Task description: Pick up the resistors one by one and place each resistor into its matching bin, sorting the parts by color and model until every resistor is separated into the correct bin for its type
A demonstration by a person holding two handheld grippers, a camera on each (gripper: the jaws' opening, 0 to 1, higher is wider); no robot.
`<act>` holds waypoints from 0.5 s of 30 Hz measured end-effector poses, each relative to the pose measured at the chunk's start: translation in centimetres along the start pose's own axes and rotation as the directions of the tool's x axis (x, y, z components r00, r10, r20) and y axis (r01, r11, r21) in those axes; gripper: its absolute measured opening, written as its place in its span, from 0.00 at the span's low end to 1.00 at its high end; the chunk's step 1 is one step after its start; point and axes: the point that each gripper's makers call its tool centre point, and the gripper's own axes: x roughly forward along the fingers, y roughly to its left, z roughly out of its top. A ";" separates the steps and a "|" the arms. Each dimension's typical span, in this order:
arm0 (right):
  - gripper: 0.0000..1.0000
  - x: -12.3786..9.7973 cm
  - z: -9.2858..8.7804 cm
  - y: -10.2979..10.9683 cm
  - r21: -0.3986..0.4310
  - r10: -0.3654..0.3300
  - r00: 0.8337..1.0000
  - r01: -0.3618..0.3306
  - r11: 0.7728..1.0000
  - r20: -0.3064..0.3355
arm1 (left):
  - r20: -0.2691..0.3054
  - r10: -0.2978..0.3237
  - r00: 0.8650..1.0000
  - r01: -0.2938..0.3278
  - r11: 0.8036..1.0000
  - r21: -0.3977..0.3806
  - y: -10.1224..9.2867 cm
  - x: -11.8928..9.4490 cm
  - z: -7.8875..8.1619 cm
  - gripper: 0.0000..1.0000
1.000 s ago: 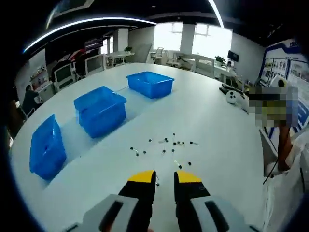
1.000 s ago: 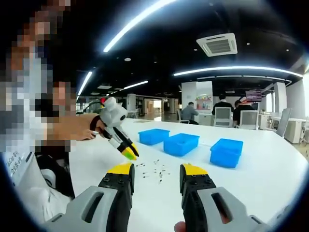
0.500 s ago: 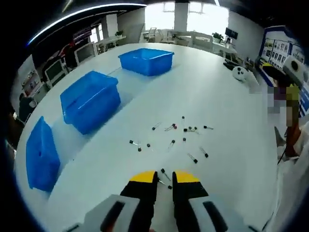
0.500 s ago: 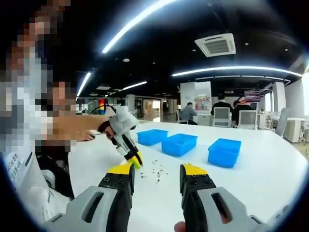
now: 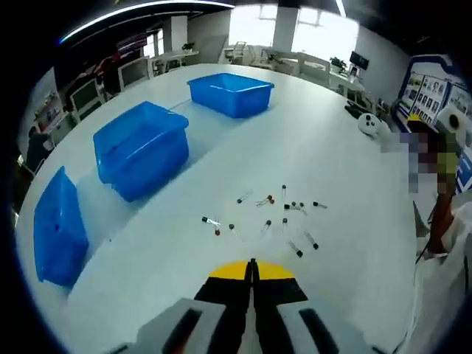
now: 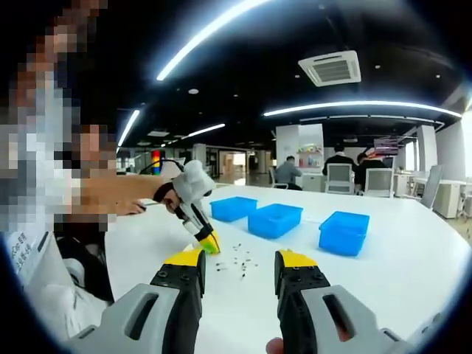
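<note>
Several small resistors [image 5: 274, 212] lie scattered on the white table [image 5: 324, 155], just beyond my left gripper [image 5: 252, 267]. Its yellow-tipped jaws are pressed together, with a thin resistor lead poking out between the tips. Three blue bins stand in a row to the left: far [image 5: 230, 94], middle [image 5: 140, 151] and near [image 5: 55, 225]. In the right gripper view my right gripper [image 6: 240, 267] is held open above the table with nothing between its jaws. There the left gripper [image 6: 209, 243], held by a hand, tips down at the resistors [image 6: 237, 262], with the bins [image 6: 275, 219] behind.
A person's arm and body fill the left side of the right gripper view. People sit at desks [image 6: 339, 173] far behind the bins. A white object [image 5: 369, 124] rests at the table's far right edge.
My left gripper's jaws have closed around a resistor that lay between them, and the camera has pulled back slightly. The right gripper has stayed still and open.
</note>
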 end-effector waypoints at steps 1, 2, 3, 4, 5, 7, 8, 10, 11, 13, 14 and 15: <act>0.39 0.0 0.0 0.1 -0.001 0.000 1.000 0.000 1.000 0.000 | 0.014 -0.004 1.000 0.004 1.000 -0.003 -0.1 -0.5 0.3 0.04; 0.39 0.0 0.0 0.1 -0.001 0.001 1.000 -0.001 1.000 0.000 | 0.035 0.005 0.999 -0.005 1.000 0.002 -0.1 -1.0 0.6 0.04; 0.39 0.0 0.0 0.1 -0.001 0.001 1.000 -0.001 1.000 0.001 | 0.064 0.013 0.998 -0.014 1.000 0.009 -0.2 -1.8 1.1 0.04; 0.39 0.0 0.0 0.2 -0.001 0.002 1.000 -0.002 1.000 0.001 | 0.084 0.015 0.996 -0.015 1.000 0.007 -0.3 -2.4 1.4 0.04; 0.39 0.0 0.0 0.2 -0.001 0.002 1.000 -0.002 1.000 0.001 | 0.121 0.020 0.992 -0.023 1.000 0.017 -0.4 -3.1 2.0 0.04; 0.39 0.0 0.0 0.2 -0.001 0.002 1.000 -0.002 1.000 0.000 | 0.162 0.028 0.986 -0.031 0.999 0.016 -0.4 -4.3 2.5 0.04; 0.39 0.0 0.0 0.2 -0.001 0.003 1.000 -0.003 1.000 0.000 | 0.192 0.030 0.981 -0.034 0.999 0.019 -0.5 -5.0 2.8 0.04; 0.39 0.1 -0.1 0.3 -0.001 0.005 1.000 -0.005 1.000 -0.001 | 0.253 0.038 0.967 -0.041 0.999 0.007 -0.7 -6.4 3.3 0.04; 0.39 0.1 -0.1 0.4 -0.002 0.006 1.000 -0.006 1.000 -0.002 | 0.285 0.043 0.957 -0.049 0.999 0.016 -0.8 -7.2 3.5 0.04; 0.39 0.1 -0.2 0.5 -0.005 0.007 1.000 -0.007 1.000 -0.005 | 0.351 0.053 0.935 -0.057 0.998 0.003 -1.0 -8.7 3.8 0.04; 0.39 0.2 -0.2 0.5 -0.004 0.007 1.000 -0.007 1.000 -0.004 | 0.378 0.060 0.924 -0.067 0.998 0.005 -1.1 -9.4 3.8 0.04; 0.39 0.2 -0.1 0.5 -0.004 0.007 1.000 -0.007 1.000 -0.004 | 0.412 0.067 0.909 -0.077 0.997 0.007 -1.2 -10.2 3.9 0.04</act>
